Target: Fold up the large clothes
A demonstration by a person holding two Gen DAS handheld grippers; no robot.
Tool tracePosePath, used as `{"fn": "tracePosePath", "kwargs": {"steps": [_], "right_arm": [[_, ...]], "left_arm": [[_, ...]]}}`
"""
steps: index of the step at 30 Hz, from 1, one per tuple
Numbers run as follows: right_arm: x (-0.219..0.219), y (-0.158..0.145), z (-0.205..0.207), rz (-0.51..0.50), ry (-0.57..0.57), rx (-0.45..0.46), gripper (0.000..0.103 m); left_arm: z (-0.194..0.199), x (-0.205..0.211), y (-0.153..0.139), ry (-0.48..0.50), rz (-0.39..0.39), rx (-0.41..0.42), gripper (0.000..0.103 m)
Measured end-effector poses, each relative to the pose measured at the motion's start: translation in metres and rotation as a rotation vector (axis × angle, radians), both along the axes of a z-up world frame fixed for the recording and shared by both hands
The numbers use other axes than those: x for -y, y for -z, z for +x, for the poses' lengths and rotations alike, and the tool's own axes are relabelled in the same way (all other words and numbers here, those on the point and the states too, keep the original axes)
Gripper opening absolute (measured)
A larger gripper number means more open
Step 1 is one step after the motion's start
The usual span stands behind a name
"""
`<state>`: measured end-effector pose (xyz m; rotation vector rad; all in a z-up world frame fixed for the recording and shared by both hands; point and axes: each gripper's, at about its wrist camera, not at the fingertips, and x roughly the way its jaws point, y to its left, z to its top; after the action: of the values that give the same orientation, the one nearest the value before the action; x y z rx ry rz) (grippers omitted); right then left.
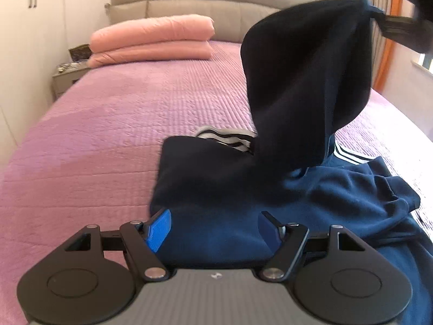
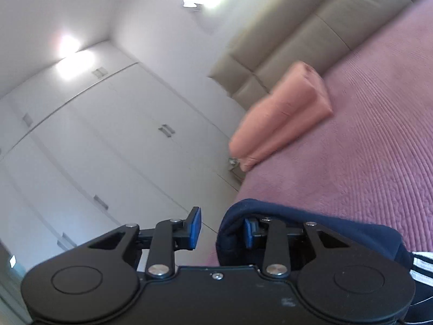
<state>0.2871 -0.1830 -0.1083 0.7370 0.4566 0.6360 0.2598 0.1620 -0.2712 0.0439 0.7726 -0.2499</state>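
Observation:
A navy blue sweatshirt with white stripes (image 1: pixel 222 178) lies on the pink bedspread (image 1: pixel 108 135). My left gripper (image 1: pixel 213 230) is open, low over the garment's near edge, with the cloth between and under its blue pads. My right gripper (image 1: pixel 384 19) holds a part of the sweatshirt (image 1: pixel 305 81) lifted high at the upper right. In the right wrist view the right gripper (image 2: pixel 222 228) has its jaws apart, and the navy cloth (image 2: pixel 297 216) is draped over its right finger.
A folded pink blanket (image 1: pixel 151 40) lies at the head of the bed before the beige headboard (image 1: pixel 203 0). A nightstand (image 1: pixel 65 75) and white wardrobes (image 2: pixel 94 149) stand at the left. Orange curtains (image 1: pixel 389 40) hang at the right.

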Motion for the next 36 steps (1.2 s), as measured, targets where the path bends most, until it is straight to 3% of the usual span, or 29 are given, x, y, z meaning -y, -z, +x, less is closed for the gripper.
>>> {"fn": "tracePosePath", "kwargs": {"steps": [3,5,7,9,12,14,15,17,19,22,24,25,26,28,29,31,34,35,36], "right_arm": [[-0.019,-0.02,-0.047,-0.088,-0.075,0.04,0.042],[-0.041,-0.022,-0.072,-0.165,-0.144,0.009,0.047],[-0.058,-0.01,-0.105,-0.236,-0.235,-0.068,0.084],[-0.08,0.023,-0.139,-0.348,-0.383,-0.226,0.095],[-0.106,0.086,-0.177,-0.653,-0.522,-0.463,0.091],[-0.106,0.117,-0.192,-0.822,-0.501,-0.551,0.085],[-0.101,0.126,-0.189,-0.854,-0.465,-0.572,0.082],[-0.082,0.129,-0.185,-0.795,-0.379,-0.611,0.082],[-0.067,0.125,-0.176,-0.657,-0.321,-0.651,0.082],[-0.065,0.103,-0.188,-0.521,-0.311,-0.542,0.082],[-0.058,0.092,-0.201,-0.393,-0.239,-0.456,0.087],[-0.051,0.09,-0.203,-0.334,-0.184,-0.462,0.094],[-0.046,0.098,-0.208,-0.311,-0.152,-0.504,0.094],[-0.032,0.109,-0.218,-0.427,-0.063,-0.656,0.091],[-0.026,0.111,-0.224,-0.493,-0.013,-0.686,0.091],[-0.009,0.106,-0.239,-0.504,0.048,-0.698,0.091],[0.016,0.102,-0.244,-0.41,0.144,-0.701,0.091],[0.016,0.101,-0.235,-0.406,0.157,-0.662,0.088],[0.015,0.101,-0.225,-0.429,0.172,-0.609,0.076]], "left_arm": [[-0.014,-0.01,-0.011,-0.023,0.006,0.007,0.073],[-0.022,-0.014,-0.018,-0.036,0.006,0.006,0.073],[-0.031,-0.021,-0.025,-0.05,0.014,0.011,0.073],[-0.038,-0.027,-0.032,-0.062,0.021,0.022,0.074],[-0.048,-0.04,-0.039,-0.078,0.034,0.028,0.075],[-0.052,-0.044,-0.041,-0.073,0.034,0.022,0.075],[-0.052,-0.044,-0.043,-0.062,0.029,0.019,0.075],[-0.051,-0.038,-0.045,-0.029,0.004,0.02,0.075],[-0.045,-0.024,-0.048,0.014,-0.045,0.019,0.075],[-0.037,0.005,-0.053,0.101,-0.128,0.018,0.075],[-0.032,0.026,-0.057,0.158,-0.147,0.036,0.075],[-0.032,0.033,-0.057,0.173,-0.142,0.045,0.075],[-0.036,0.043,-0.058,0.188,-0.13,0.057,0.075],[-0.035,0.052,-0.057,0.209,-0.127,0.054,0.075],[-0.035,0.055,-0.054,0.222,-0.138,0.044,0.075],[-0.038,0.058,-0.048,0.246,-0.156,0.016,0.075],[-0.042,0.063,-0.035,0.257,-0.171,-0.036,0.073],[-0.04,0.064,-0.029,0.253,-0.186,-0.061,0.068],[-0.036,0.068,-0.023,0.258,-0.212,-0.084,0.063]]}}
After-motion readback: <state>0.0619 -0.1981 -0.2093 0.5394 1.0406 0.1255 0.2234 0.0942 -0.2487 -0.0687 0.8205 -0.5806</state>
